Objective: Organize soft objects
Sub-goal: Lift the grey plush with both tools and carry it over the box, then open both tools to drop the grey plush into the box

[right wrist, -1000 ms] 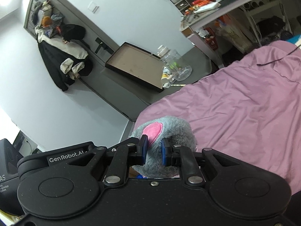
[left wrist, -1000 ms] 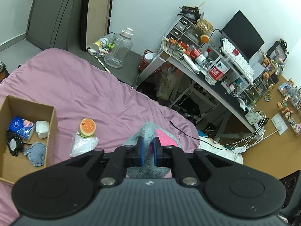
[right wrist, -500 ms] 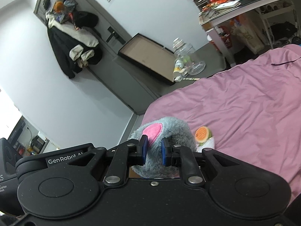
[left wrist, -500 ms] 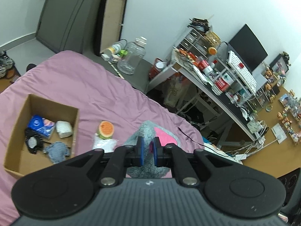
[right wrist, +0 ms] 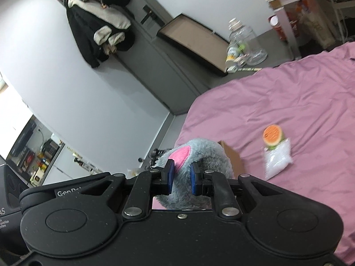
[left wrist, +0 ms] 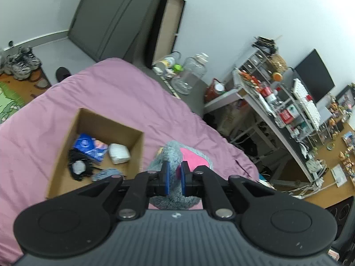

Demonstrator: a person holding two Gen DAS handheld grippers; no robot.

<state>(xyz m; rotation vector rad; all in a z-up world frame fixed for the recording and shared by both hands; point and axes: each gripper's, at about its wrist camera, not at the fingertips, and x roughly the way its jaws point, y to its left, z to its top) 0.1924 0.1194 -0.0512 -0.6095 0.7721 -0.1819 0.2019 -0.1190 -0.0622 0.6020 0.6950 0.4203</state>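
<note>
Both of my hands have carried the grey plush toy (left wrist: 175, 155) sideways across the bed (left wrist: 115, 93) since a second ago, so the cardboard box (left wrist: 66, 146), which sat at the far left of the left wrist view, now lies just left of the toy. From left to right in that view, the box holds a blue packet (left wrist: 88, 145), a black item (left wrist: 78, 167), a grey cloth (left wrist: 106, 174) and a white pack (left wrist: 119, 156). My left hand-held gripper (left wrist: 174, 177) is clamped on the toy's grey fur beside its pink ear. In the right wrist view, my right hand-held gripper (right wrist: 180, 176) is likewise closed on the toy at its other pink ear. To its right, a burger-shaped soft toy (right wrist: 273, 135) and a clear bag of white filling (right wrist: 277, 160) rest touching on the purple cover.
</note>
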